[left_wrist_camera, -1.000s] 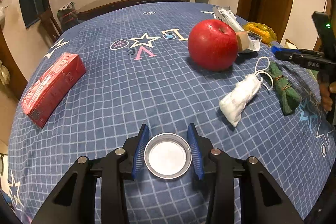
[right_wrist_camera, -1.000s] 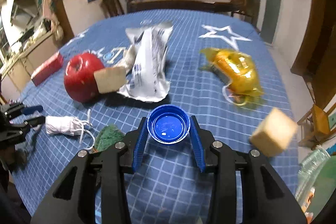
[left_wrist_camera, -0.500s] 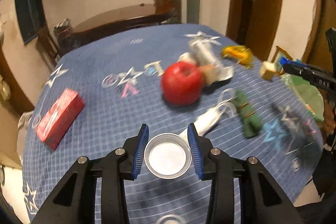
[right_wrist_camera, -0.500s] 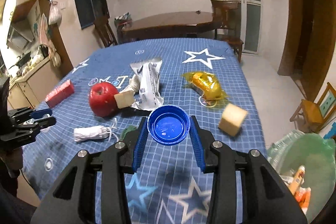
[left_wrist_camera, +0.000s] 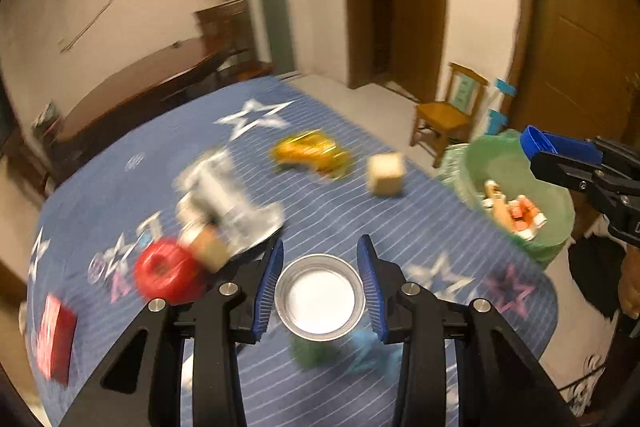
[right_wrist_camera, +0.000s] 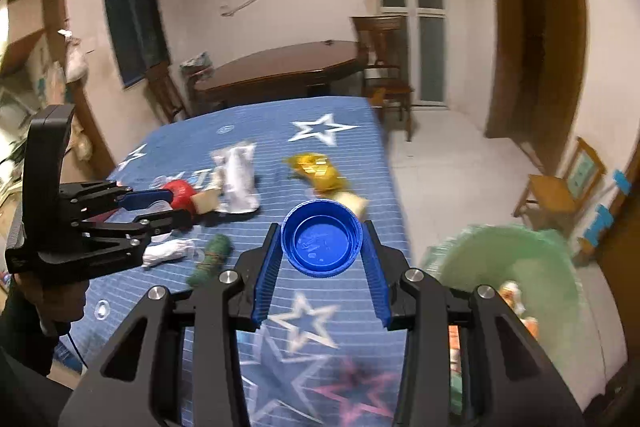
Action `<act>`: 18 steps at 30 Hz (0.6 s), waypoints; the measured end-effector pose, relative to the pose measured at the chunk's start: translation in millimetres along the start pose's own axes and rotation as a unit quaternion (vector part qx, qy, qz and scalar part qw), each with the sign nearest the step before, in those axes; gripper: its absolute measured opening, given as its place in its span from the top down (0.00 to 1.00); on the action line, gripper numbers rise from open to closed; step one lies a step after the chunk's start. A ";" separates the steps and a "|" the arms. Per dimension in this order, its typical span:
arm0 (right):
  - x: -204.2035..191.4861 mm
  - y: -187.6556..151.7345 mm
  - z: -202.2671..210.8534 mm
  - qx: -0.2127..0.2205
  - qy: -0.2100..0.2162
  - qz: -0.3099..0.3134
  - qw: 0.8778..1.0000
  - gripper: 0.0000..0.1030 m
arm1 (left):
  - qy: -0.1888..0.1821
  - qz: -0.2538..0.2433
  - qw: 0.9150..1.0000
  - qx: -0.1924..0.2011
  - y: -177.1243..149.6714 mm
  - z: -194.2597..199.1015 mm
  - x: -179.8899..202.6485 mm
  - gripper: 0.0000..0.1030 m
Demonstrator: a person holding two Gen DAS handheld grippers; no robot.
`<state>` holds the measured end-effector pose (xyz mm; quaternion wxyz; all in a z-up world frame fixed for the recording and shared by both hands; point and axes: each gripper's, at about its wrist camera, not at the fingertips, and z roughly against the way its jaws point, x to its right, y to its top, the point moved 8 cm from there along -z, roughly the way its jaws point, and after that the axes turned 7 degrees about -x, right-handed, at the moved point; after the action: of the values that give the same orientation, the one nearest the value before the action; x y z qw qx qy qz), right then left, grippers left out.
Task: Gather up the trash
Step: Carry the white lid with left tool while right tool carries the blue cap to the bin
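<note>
- Up close in the left wrist view, the left gripper [left_wrist_camera: 320,287] is clamped on a silver lid [left_wrist_camera: 320,297] between its blue pads; the green trash bag [left_wrist_camera: 516,195] sits far right, off the table [left_wrist_camera: 460,235].
- Likewise in the right wrist view, the right gripper [right_wrist_camera: 322,259] is clamped on a blue cap [right_wrist_camera: 322,242], with the trash bag [right_wrist_camera: 508,267] near right.

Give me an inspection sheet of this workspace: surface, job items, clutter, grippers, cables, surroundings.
Surface: blue star-print tablecloth.
Job's things: silver lid held by left gripper; blue cap held by right gripper; green-lined trash bin beside the table.
Clutter: apple, silver wrapper, yellow wrapper, tan block, white bundle, green roll, red box.
Grippers: both shut on their lids.
Cables: thin cable below the left handle.
Surroundings: wooden table, chairs, doors.
</note>
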<state>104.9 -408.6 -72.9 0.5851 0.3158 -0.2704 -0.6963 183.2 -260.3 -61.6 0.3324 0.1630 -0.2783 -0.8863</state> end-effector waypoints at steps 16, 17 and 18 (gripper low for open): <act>167.3 -27.1 53.8 -0.041 -0.133 -0.136 0.981 0.63 | -0.066 -0.131 0.989 0.007 108.7 -58.4 181.3 0.61; 173.0 -30.6 55.5 -0.045 -0.136 -0.139 0.980 0.63 | -0.068 -0.138 0.988 0.008 111.6 -61.0 189.2 0.61; 179.6 -33.0 55.1 -0.051 -0.139 -0.144 0.978 0.63 | -0.072 -0.148 0.986 0.008 115.6 -65.0 202.9 0.61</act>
<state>21.2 -579.7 -83.5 0.4503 0.2213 -0.2649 -0.8234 124.4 -495.4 -64.7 0.1755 0.1407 -0.2816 -0.9328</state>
